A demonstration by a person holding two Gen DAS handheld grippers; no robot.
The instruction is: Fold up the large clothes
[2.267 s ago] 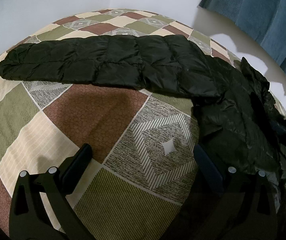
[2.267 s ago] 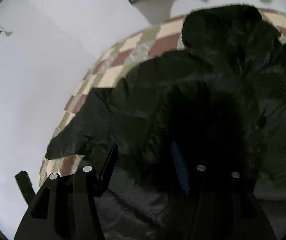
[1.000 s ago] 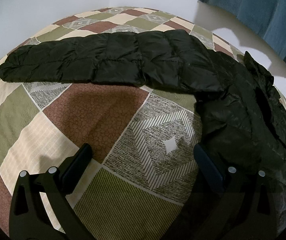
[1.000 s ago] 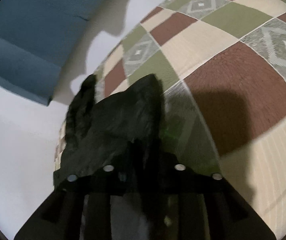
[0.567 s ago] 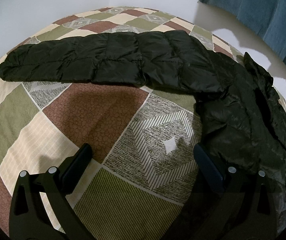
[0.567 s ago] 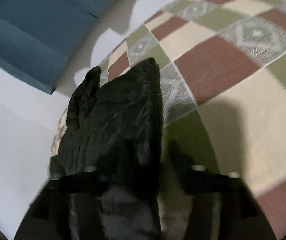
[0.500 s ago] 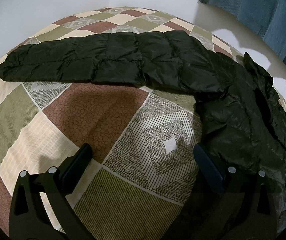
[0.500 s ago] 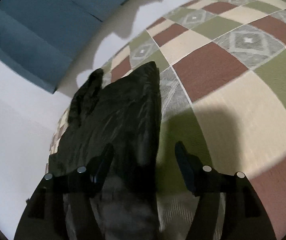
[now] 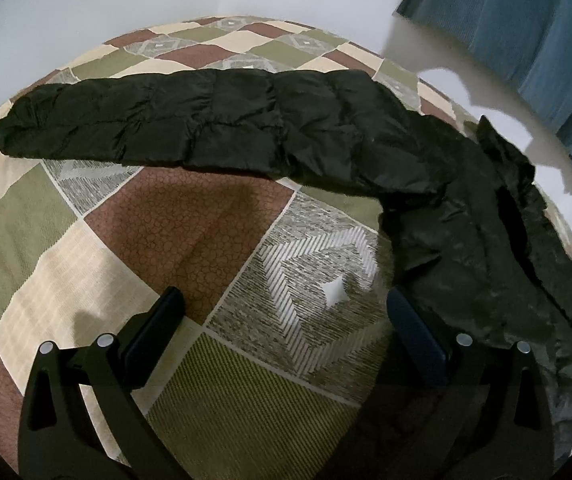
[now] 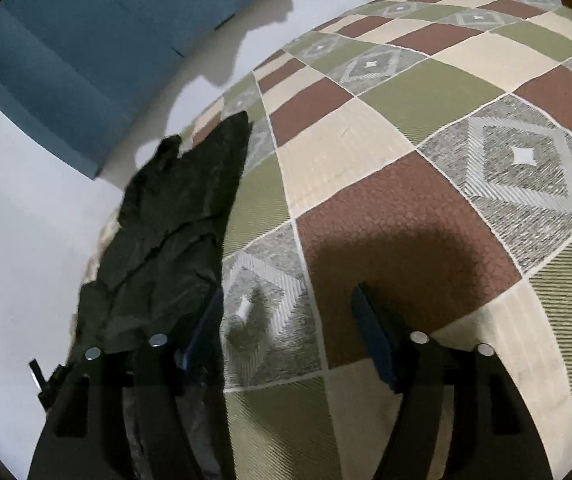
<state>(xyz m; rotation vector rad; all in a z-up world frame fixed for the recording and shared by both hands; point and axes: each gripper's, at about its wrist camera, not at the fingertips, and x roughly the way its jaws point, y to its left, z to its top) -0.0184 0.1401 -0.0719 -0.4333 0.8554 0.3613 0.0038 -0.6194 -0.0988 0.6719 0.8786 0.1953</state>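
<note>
Right wrist view: the right gripper (image 10: 286,320) is opening its jaws over bare bedspread (image 10: 426,120), with nothing between them and the black puffer jacket (image 10: 173,240) lying just left of its left finger. The left gripper (image 9: 281,320) is hovering wide apart and empty, the quilted, crinkly jacket (image 9: 245,128) stretching one long sleeve beyond it across the checked, woven bedspread (image 9: 189,232).

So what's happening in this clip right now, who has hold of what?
A person with a gripper in each hand is folding a black puffer jacket on a bed with a patchwork cover. Nothing is gripped. The right gripper has its jaws opening, with only bedcover between them; the jacket's edge lies just off its left finger. The left gripper hovers open over the cover, beside the jacket body. One sleeve is stretched out flat across the bed.
</note>
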